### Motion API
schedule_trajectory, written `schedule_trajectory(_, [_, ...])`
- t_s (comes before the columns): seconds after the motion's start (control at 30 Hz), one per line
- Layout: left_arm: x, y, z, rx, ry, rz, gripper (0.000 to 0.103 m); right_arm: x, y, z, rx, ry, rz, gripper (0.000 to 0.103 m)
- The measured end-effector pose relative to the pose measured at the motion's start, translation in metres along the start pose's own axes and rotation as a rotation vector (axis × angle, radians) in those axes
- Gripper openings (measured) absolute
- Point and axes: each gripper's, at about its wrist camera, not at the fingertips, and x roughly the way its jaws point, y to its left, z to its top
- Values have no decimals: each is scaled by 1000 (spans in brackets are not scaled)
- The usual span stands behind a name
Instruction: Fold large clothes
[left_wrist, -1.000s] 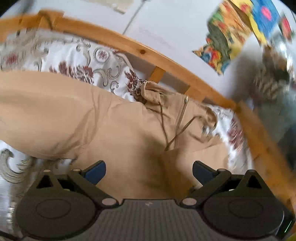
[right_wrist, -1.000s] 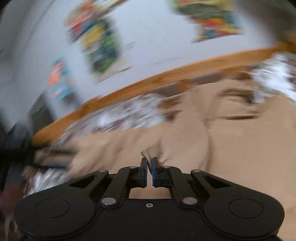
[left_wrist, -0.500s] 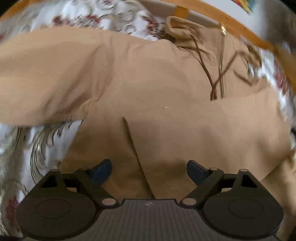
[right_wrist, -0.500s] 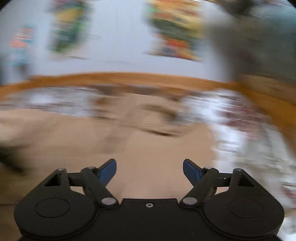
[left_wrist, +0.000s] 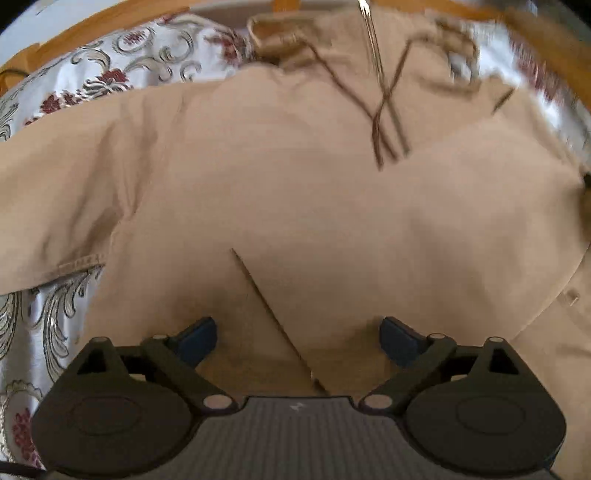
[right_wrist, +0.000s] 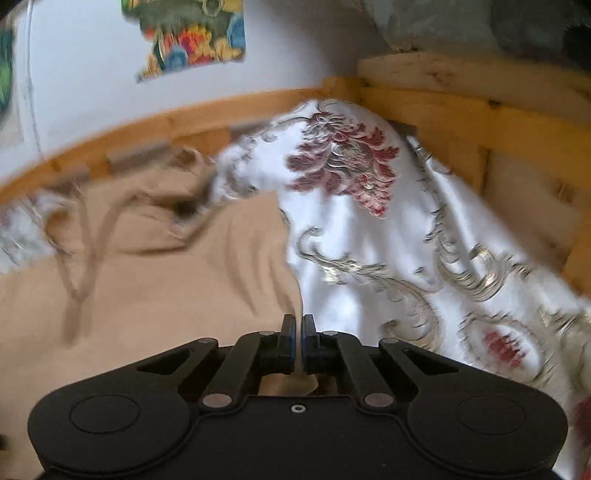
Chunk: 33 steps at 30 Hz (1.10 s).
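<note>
A large tan hooded jacket (left_wrist: 295, 192) lies spread on the bed, its hood and dark drawstrings (left_wrist: 384, 110) at the far end. One sleeve (left_wrist: 55, 184) reaches out to the left. A folded edge (left_wrist: 273, 321) runs diagonally between the fingers of my left gripper (left_wrist: 297, 336), which hovers just over the cloth; its jaws are opening and grip nothing. In the right wrist view my right gripper (right_wrist: 298, 325) is shut on the right-hand edge of the jacket (right_wrist: 166, 288), with wrinkles running to the pinch.
A white bedspread (right_wrist: 369, 240) with red flowers and silver scrolls covers the bed. The wooden bed frame (right_wrist: 461, 110) runs along the far side and the right end. A colourful poster (right_wrist: 192, 40) hangs on the white wall behind.
My left gripper dropped closer over the jacket body. My right gripper let go of one fold, opened wide, swung to the right, and has shut on the jacket's right edge.
</note>
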Motion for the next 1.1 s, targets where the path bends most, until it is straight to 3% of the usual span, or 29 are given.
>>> schedule_trajectory(0.07, [-2, 0, -6, -2, -26, -1, 99, -2, -6, -6, 10, 11, 8, 9])
schedule_trajectory(0.2, [-7, 11, -14, -31, -20, -2, 102, -27, -11, -11, 36, -60, 16, 43])
schedule_trajectory(0.3, [-11, 14, -18, -42, -31, 0, 102, -5, -3, -18, -79, 23, -59, 43])
schedule_trajectory(0.37, [-15, 20, -22, -81, -44, -18, 102, -6, -3, -23, -105, 6, -58, 44])
schedule_trajectory(0.47, [-31, 35, -31, -168, -76, -64, 102, -34, -6, -20, -47, -25, -21, 45])
schedule_trajectory(0.57, [-57, 58, -43, -249, -126, -58, 102, -72, 0, -30, 5, -49, 4, 68])
schedule_trajectory(0.6, [-65, 67, -48, -258, -142, -38, 102, -84, 4, -36, 31, -40, 30, 84])
schedule_trajectory(0.63, [-74, 77, -52, -261, -159, -10, 102, -95, 6, -43, 66, -39, 51, 93])
schedule_trajectory(0.7, [-91, 105, -61, -288, -193, 95, 102, -112, 12, -61, 118, -53, 90, 98])
schedule_trajectory(0.8, [-118, 152, -72, -428, -244, 234, 102, -115, 29, -76, 79, -3, 151, 99])
schedule_trajectory(0.97, [-158, 218, -88, -685, -361, 347, 102, -103, 46, -87, 72, 39, 194, 99])
schedule_trajectory(1.1, [-165, 250, -86, -805, -398, 499, 102, -97, 53, -91, 53, 62, 233, 100])
